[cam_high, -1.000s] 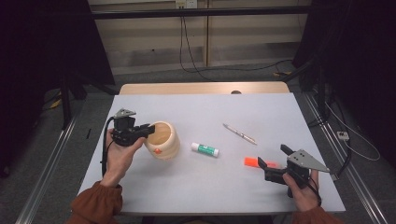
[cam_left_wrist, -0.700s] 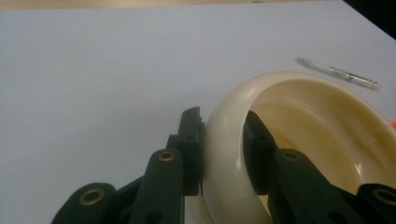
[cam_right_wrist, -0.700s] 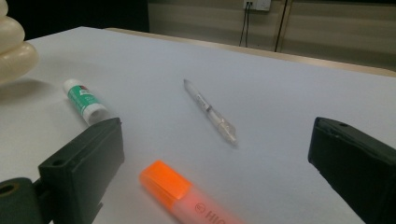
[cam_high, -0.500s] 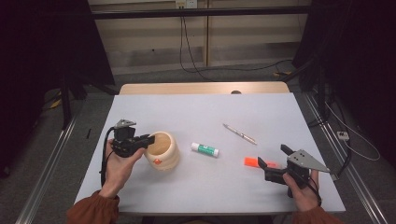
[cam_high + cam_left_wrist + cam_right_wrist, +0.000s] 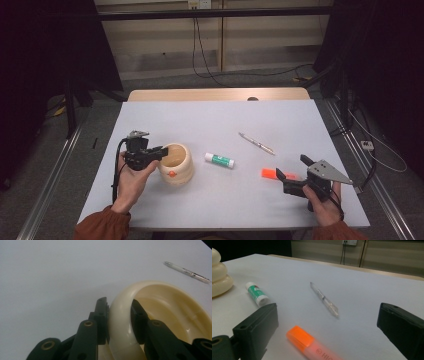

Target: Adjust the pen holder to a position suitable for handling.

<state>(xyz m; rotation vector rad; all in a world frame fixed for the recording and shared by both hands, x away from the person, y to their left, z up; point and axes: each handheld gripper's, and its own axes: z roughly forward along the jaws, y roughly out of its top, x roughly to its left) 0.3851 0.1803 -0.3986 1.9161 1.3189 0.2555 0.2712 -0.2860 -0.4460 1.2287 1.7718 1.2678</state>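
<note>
Left gripper view: left tool (image 5: 119, 322) pinches cup (image 5: 160, 322) rim; we fear it tips. Right tool (image 5: 332, 327) gapes over highlighter (image 5: 312, 345); may nudge it.

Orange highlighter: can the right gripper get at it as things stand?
Probably yes: the right gripper stands open, the orange highlighter lies between its jaws, and nothing blocks it.

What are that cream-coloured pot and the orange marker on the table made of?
The cream pot looks like smooth moulded plastic, perhaps glazed ceramic: its thick rounded rim has a soft, even sheen. The orange highlighter seems to be plastic, with a glossy, slightly translucent body and printed lettering.
</note>
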